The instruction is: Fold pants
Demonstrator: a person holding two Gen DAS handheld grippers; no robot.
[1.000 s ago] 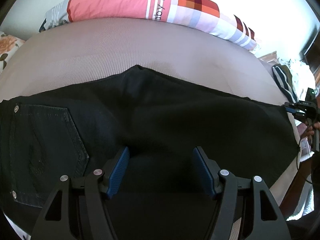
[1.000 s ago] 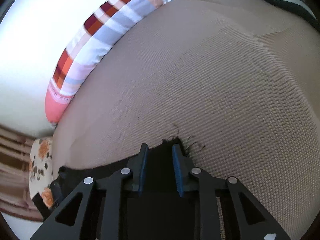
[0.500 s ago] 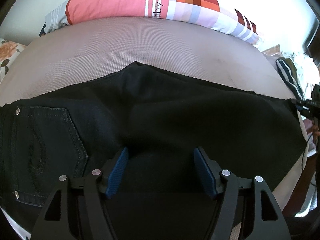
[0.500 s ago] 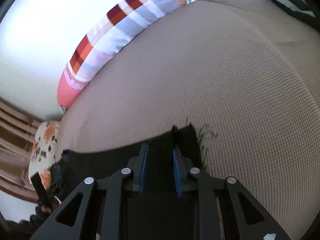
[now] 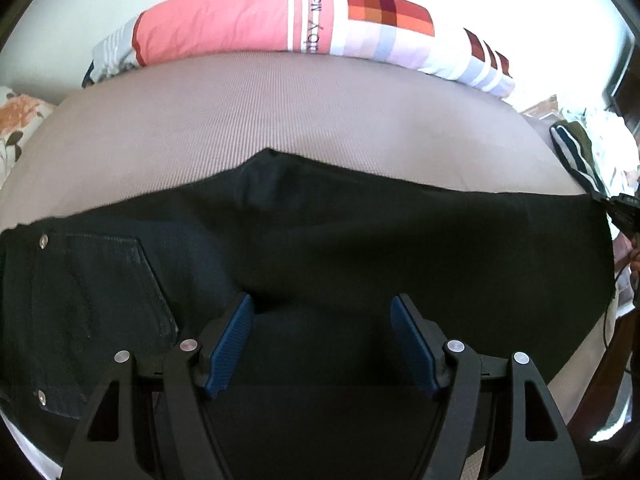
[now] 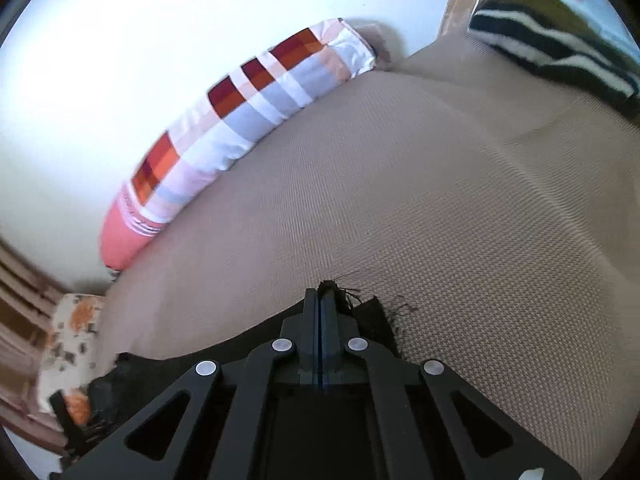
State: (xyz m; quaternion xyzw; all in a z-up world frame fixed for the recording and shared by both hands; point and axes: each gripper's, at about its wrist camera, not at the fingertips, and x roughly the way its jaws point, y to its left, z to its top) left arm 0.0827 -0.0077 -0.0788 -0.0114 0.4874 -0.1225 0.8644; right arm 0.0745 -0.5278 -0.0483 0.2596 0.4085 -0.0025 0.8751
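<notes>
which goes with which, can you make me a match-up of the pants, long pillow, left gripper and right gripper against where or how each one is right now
Things:
1. pants
2. long pillow
3. left gripper
4. right gripper

States:
A. fingers shut on a frayed hem corner
B. fingers spread apart over black cloth
C. along the far edge of the bed
D. spread flat, back pocket up

Pairs: 1-D, 2-C, 3-B, 4-A

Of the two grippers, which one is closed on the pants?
The right gripper: its blue pads meet on the frayed hem corner of the black pants. The left gripper stands wide open over the cloth, pinching nothing.
</notes>
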